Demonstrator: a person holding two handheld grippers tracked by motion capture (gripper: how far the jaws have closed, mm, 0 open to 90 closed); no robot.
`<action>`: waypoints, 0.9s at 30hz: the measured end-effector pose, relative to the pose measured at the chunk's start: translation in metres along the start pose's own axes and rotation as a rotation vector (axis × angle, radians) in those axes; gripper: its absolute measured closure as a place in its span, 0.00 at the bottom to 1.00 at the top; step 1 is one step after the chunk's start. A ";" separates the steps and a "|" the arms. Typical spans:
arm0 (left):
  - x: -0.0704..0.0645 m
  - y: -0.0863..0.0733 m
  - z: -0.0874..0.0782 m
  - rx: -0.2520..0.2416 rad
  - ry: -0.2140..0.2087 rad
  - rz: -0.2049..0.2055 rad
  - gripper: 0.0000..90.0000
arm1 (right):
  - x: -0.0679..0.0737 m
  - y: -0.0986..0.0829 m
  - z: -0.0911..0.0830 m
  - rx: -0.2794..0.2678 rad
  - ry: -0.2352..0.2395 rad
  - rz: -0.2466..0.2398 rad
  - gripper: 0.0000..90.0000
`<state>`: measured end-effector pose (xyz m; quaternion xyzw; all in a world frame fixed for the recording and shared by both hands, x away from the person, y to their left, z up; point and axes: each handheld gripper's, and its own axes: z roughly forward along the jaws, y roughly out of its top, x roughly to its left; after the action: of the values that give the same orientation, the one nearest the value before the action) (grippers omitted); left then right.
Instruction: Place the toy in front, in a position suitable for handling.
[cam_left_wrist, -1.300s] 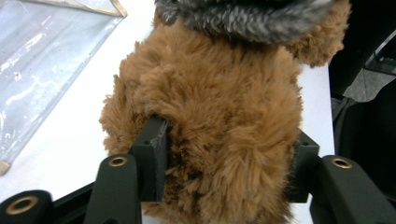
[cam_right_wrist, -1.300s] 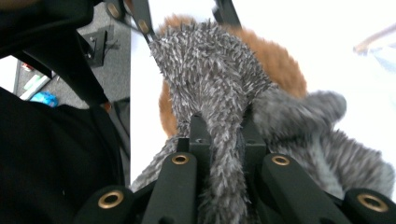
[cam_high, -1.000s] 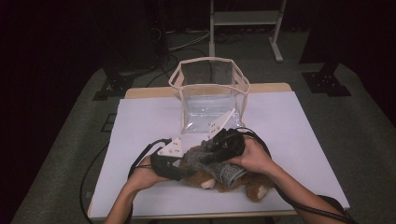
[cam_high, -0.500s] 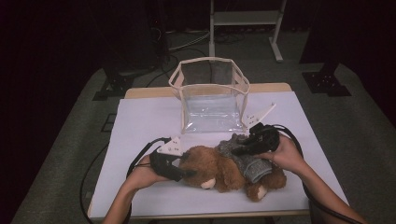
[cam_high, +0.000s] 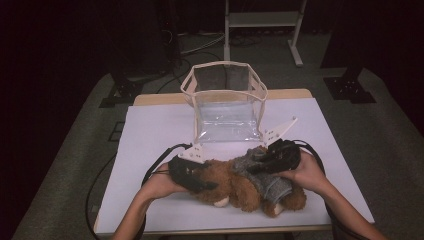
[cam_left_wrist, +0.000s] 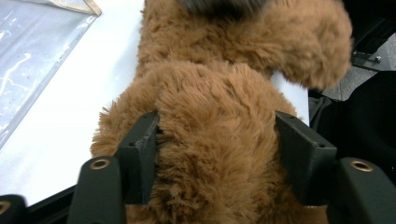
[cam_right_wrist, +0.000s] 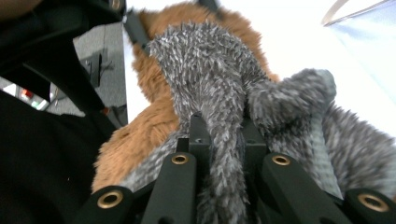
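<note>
Left claw (cam_high: 200, 177) sits at the lower left of centre in the high view, its jaws spread wide around the brown plush body of the teddy bear (cam_high: 235, 182) and pressing into the fur on both sides. In the left gripper view the same claw (cam_left_wrist: 217, 154) has a thick bulge of brown fur filling the gap between its two black jaws, so it is clamped on the toy. The left hand (cam_high: 157, 185) wraps the claw's body from behind, the forearm coming up from the bottom edge of the frame and angled toward the right.

Right claw (cam_high: 260, 162) lies just right of centre in the high view, pointing left across the bear's grey sweater (cam_high: 267, 177). In the right gripper view this claw (cam_right_wrist: 222, 135) has its jaws drawn close together on a narrow fold of the grey shaggy knit, pinching it. The right hand (cam_high: 302, 172) cups the claw from the right, its forearm running down to the lower right corner.

Lying on its side on the white desk (cam_high: 150, 130), the bear is in the lower middle of the high view, just in front of the clear plastic bag (cam_high: 225, 107) that stands open at the centre of the frame.
</note>
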<state>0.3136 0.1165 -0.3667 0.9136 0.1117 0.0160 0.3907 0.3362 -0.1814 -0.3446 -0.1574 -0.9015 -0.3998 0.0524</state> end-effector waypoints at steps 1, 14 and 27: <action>0.000 -0.002 -0.001 0.002 -0.005 0.004 0.41 | -0.009 0.002 -0.010 -0.026 -0.038 0.012 0.88; 0.006 0.008 0.010 0.018 -0.012 -0.050 0.10 | -0.010 -0.011 0.000 0.013 -0.020 0.046 0.89; 0.015 0.012 0.028 0.118 -0.011 -0.022 0.47 | -0.014 -0.018 0.002 -0.017 0.005 0.060 0.89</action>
<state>0.3340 0.0924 -0.3784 0.9339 0.1204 -0.0001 0.3367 0.3442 -0.1949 -0.3612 -0.1838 -0.8927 -0.4063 0.0654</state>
